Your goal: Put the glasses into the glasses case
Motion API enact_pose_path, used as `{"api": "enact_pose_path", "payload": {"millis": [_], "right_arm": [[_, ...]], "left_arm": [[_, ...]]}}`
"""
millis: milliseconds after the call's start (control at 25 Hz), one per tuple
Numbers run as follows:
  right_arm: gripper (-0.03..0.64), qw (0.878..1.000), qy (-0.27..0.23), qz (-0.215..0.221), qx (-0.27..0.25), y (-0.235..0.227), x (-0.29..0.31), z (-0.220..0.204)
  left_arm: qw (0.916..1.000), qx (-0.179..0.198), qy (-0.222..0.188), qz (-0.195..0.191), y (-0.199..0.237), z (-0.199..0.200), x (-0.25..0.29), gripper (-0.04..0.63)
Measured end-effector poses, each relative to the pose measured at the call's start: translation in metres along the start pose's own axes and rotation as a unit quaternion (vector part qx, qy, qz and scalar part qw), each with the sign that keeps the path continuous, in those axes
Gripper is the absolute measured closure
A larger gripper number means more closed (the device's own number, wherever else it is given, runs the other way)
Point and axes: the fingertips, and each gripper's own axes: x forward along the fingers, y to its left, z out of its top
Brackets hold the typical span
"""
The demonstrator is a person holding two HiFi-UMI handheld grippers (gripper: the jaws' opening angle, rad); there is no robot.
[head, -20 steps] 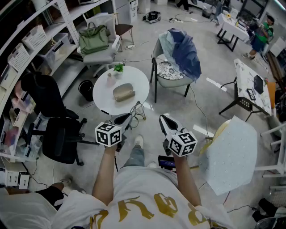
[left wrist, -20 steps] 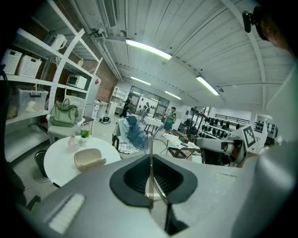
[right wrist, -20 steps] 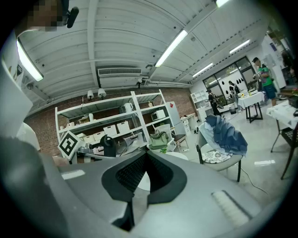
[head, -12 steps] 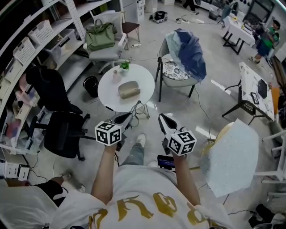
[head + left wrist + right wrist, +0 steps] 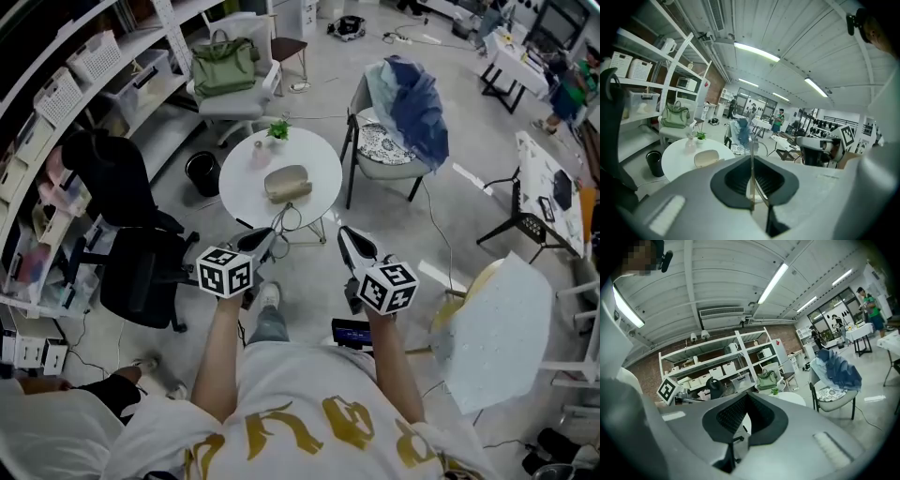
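A beige glasses case (image 5: 287, 182) lies shut on the round white table (image 5: 246, 192). My left gripper (image 5: 265, 234) hangs just short of the table's near edge, shut on the thin wire-framed glasses (image 5: 286, 222), which stick out ahead of its tip. In the left gripper view a metal temple of the glasses (image 5: 751, 180) runs up between the shut jaws of the left gripper (image 5: 751, 158), with the glasses case (image 5: 706, 158) beyond on the table (image 5: 677, 161). My right gripper (image 5: 345, 234) is level with it to the right, shut and holding nothing; the right gripper (image 5: 746, 397) points toward the table (image 5: 790, 398).
A small potted plant (image 5: 278, 129) and a pale bottle (image 5: 261, 153) stand at the table's far side. A black office chair (image 5: 131, 253) is to the left, a chair draped with blue cloth (image 5: 405, 112) to the right, a chair with a green bag (image 5: 225, 67) behind.
The table and case have come closer and lower in the head view. Both grippers keep their pose, the left still holding the glasses.
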Motion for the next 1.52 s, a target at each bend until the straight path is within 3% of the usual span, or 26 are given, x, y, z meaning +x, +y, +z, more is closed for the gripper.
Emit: {"api": "enact_pose_path", "payload": {"millis": [440, 800, 1160, 1520], "right_arm": [[0.591, 0.998, 0.012, -0.057, 0.016, 0.010, 0.126, -0.001], [0.591, 0.992, 0.013, -0.125, 0.031, 0.005, 0.201, -0.010], [0.591, 0.981, -0.005, -0.191, 0.032, -0.002, 0.201, -0.008], [0.591, 0.977, -0.010, -0.209, 0.036, -0.012, 0.187, -0.007]], "left_arm": [[0.9979, -0.002, 0.025, -0.060, 0.119, 0.034, 0.035, 0.577], [0.9912, 0.003, 0.059, -0.118, 0.195, 0.050, 0.065, 0.577], [0.9828, 0.007, 0.073, -0.170, 0.209, 0.051, 0.084, 0.577], [0.9795, 0.009, 0.076, -0.186, 0.194, 0.050, 0.096, 0.577]]}}
